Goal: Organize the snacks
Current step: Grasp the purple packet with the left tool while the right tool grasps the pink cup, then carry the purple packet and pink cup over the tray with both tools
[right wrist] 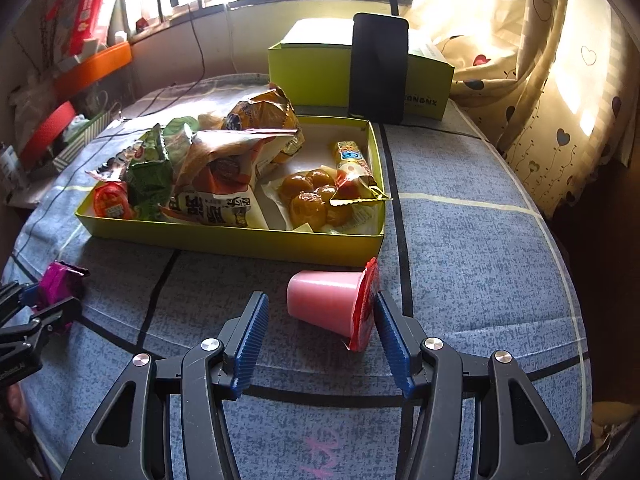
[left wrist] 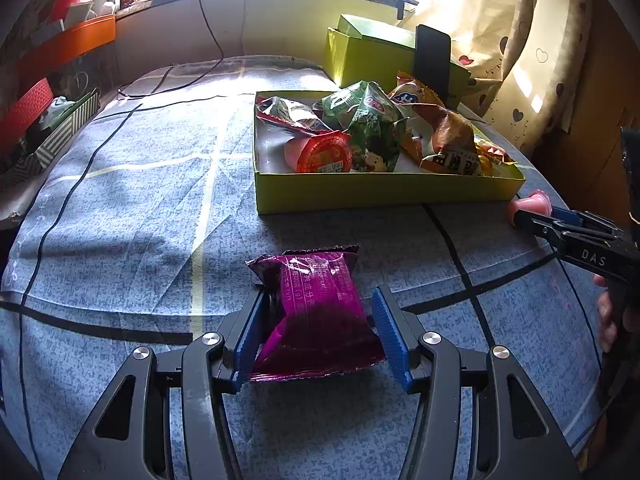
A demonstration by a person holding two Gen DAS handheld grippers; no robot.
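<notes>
A purple snack packet lies flat on the blue checked cloth between the fingers of my left gripper, which is open around it. A pink jelly cup with a red lid lies on its side between the fingers of my right gripper, also open; the right pad is at the lid and the left pad stands apart. Just beyond both is a shallow green tray heaped with snack bags and an orange jelly cup. The left wrist view shows the right gripper at the pink cup.
Behind the tray stands a green box with a dark phone leaning on it. A heart-print curtain hangs at the right, by the table's edge. Black cables run over the left of the cloth. An orange shelf sits far left.
</notes>
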